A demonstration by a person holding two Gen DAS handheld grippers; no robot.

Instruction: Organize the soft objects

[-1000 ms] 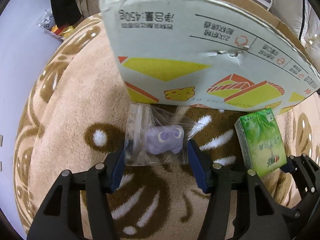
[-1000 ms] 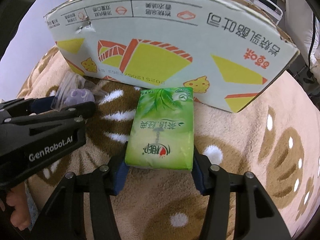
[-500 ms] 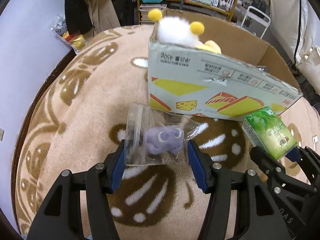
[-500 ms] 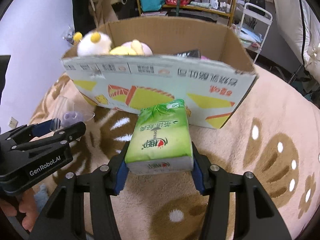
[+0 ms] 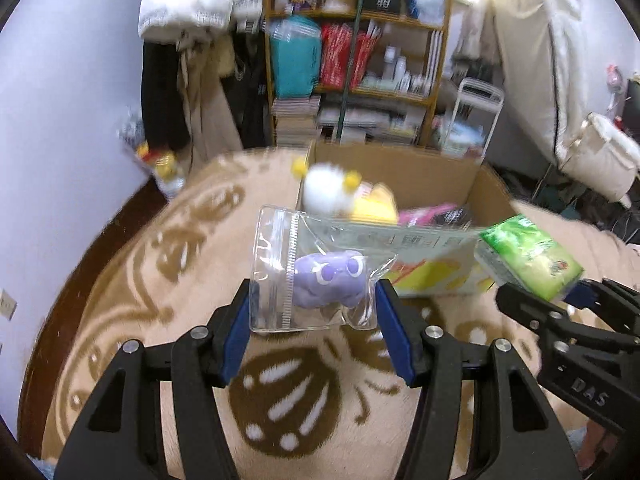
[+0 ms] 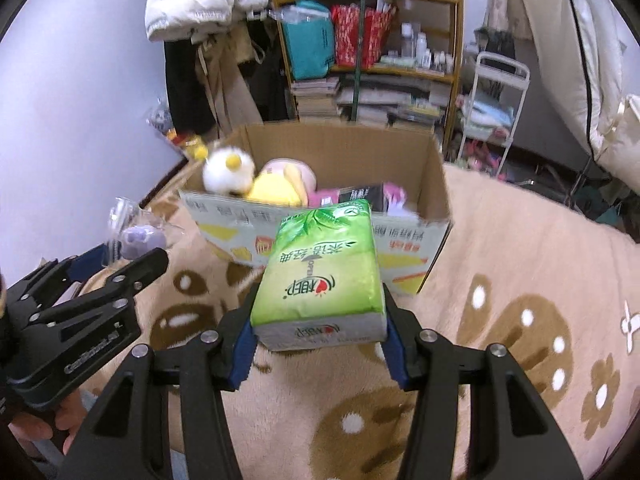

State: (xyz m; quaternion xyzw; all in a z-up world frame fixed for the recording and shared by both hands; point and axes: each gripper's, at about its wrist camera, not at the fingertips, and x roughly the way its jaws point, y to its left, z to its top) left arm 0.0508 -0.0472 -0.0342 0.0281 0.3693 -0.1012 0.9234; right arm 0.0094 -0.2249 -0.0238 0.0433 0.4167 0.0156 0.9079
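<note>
So both grippers are lifting now: a second ago the cardboard box point(image 6: 400, 184) was filling the top of both views, and now its open top is showing at centre frame. The left gripper point(image 5: 314, 314) fingers are pinching the zip bag with the purple plush point(image 5: 326, 278), and the right gripper point(image 6: 318, 338) fingers are squeezing the green tissue pack point(image 6: 320, 268). Both are hanging above the rug point(image 6: 520, 272), probably heading over the rim for a drop.

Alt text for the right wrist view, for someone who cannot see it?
The right gripper holds a green tissue pack above a beige patterned blanket, in front of an open cardboard box holding plush toys. The left gripper, at left, carries a bagged purple toy.
</note>
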